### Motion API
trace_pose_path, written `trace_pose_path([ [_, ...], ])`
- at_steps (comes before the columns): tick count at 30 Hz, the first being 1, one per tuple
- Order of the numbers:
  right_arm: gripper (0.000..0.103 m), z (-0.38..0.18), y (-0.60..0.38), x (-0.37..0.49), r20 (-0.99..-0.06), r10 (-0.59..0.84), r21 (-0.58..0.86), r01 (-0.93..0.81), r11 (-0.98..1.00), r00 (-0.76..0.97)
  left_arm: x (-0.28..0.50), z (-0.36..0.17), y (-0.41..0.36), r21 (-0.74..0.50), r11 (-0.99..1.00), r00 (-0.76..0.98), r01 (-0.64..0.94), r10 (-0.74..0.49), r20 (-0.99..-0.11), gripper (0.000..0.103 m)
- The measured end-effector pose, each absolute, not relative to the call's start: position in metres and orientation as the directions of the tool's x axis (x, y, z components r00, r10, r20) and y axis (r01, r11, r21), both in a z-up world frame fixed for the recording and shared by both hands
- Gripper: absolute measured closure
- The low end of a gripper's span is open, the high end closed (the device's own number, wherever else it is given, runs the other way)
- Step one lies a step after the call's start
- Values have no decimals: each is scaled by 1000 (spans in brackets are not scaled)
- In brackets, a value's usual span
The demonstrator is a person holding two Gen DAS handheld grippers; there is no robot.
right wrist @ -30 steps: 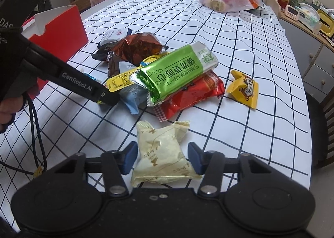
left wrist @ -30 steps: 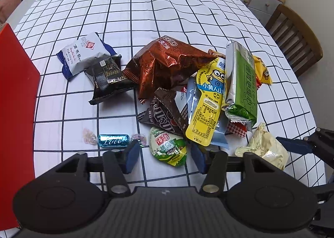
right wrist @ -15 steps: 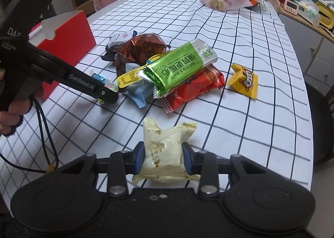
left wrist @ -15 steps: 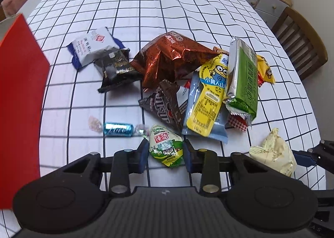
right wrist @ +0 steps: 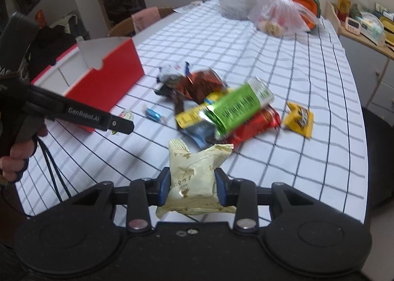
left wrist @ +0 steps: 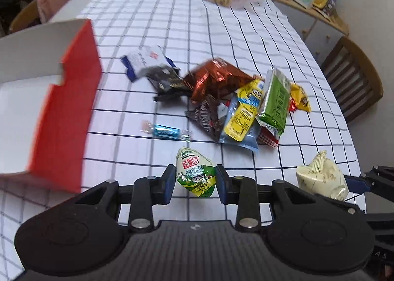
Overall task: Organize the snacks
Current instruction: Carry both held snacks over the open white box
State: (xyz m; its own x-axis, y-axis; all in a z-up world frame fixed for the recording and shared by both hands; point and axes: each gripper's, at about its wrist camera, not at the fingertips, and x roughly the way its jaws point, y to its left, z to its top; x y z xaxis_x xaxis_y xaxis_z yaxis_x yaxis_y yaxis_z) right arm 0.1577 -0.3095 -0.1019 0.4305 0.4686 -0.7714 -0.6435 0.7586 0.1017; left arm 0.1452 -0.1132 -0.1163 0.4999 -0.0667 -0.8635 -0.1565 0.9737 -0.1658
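My left gripper is shut on a small green-and-white egg snack packet and holds it above the checked tablecloth. My right gripper is shut on a cream-coloured crinkled snack pack, also lifted; that pack shows at the right of the left wrist view. A pile of snacks lies mid-table: a green bar pack, a brown foil bag, a yellow Minions pouch. A blue wrapped candy lies alone. An open red box stands at the left.
A yellow packet lies right of the pile. A white-and-blue packet and a black one lie near the box. Plastic bags sit at the table's far end. Wooden chairs stand at the table's sides.
Both grippers closed on their packets, then lifted them off the table. The left gripper has swung so the red box now shows its open white inside.
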Motion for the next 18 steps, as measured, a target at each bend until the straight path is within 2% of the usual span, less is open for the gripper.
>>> trace_pose_path([
  [18, 67, -44, -181, 148, -695, 544, 95, -690, 718, 470, 107, -44, -20, -121, 973, 591, -195, 19, -806, 69],
])
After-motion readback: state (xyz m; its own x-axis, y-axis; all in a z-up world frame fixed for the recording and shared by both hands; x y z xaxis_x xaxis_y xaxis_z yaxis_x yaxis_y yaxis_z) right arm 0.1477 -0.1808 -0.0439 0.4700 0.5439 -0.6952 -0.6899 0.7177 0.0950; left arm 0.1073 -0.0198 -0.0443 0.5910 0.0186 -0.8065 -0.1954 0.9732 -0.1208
